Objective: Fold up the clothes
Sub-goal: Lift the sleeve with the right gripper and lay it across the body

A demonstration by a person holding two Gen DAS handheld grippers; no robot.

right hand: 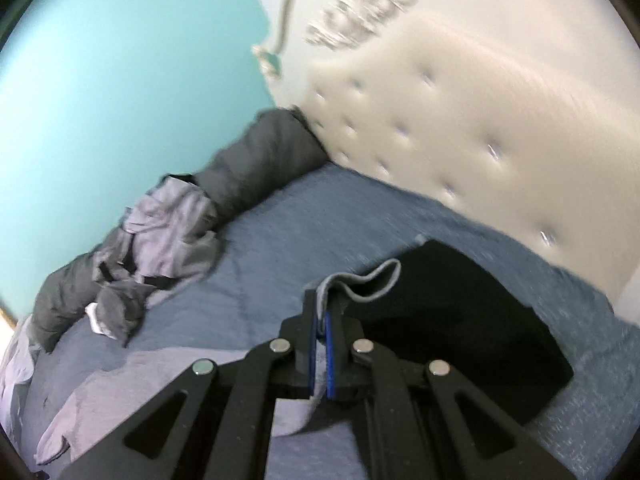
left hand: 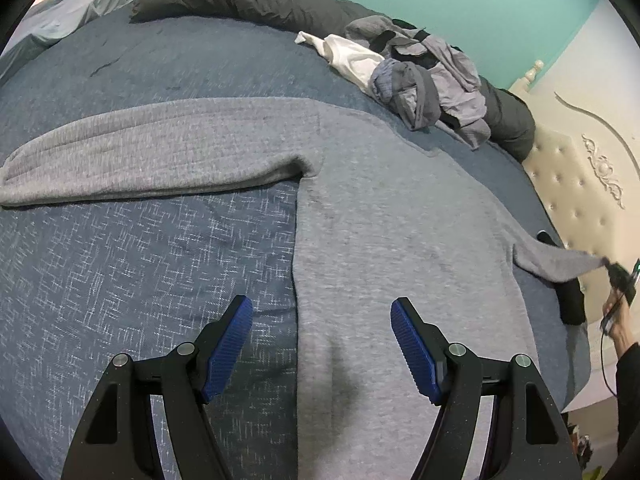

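beside headboard (right hand: pixel 480 128) | black garment (right hand: pixel 460 320) | clothes pile (left hand: pixel 424 80) beyond sweater (left hand: pixel 380 220)

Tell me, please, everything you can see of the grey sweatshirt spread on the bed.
The grey sweatshirt looks like soft heathered knit. It lies flat on the blue bedspread, body running away from the open left claw, which hovers over its near end. One long sleeve stretches flat to the left. The other sleeve's cuff is pinched in the shut right claw and raised off the bed near a folded black garment. The pile of clothes lies just beyond it.
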